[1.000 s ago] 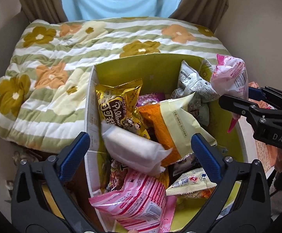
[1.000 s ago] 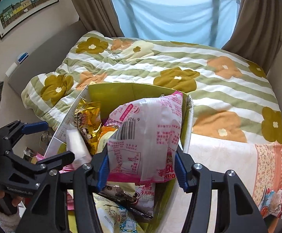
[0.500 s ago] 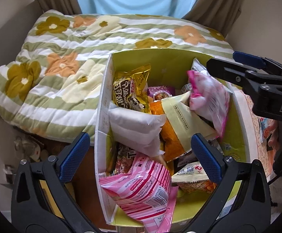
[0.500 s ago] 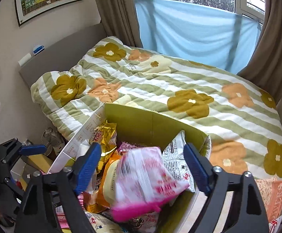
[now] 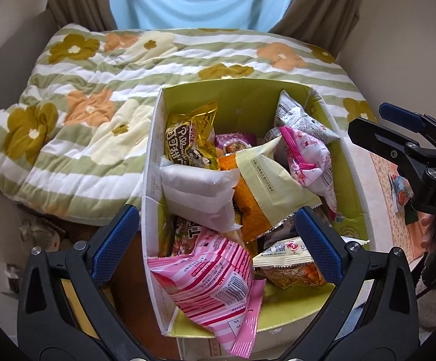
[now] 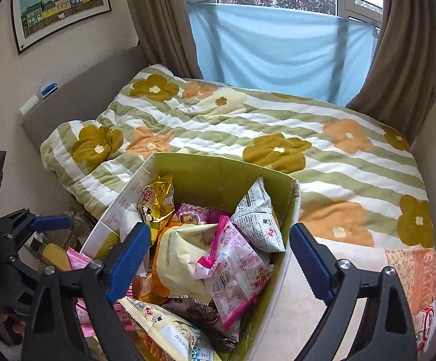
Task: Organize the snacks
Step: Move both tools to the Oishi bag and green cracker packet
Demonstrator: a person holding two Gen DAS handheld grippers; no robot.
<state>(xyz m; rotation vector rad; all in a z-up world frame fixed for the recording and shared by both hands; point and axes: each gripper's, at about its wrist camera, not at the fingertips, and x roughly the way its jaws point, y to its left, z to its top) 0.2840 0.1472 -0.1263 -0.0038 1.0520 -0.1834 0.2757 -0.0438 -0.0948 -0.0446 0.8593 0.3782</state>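
The right claw (image 6: 218,258) stands wide apart, empty, above the box (image 6: 218,168). Just below and between its fingers a pink packet (image 6: 236,264) lies loose on the other snacks, touching a cream bag (image 6: 179,258) and a grey packet (image 6: 257,213). The left claw (image 5: 218,237) is also spread, holding nothing, over the box's near end, where a striped pink bag (image 5: 215,279) hangs over the rim. Beyond the box lies a flowered quilt (image 6: 323,156).

One cardboard box (image 5: 153,162) holds about nine snack packets: two pink (image 5: 212,276), one gold (image 5: 189,134), one white (image 5: 197,189).
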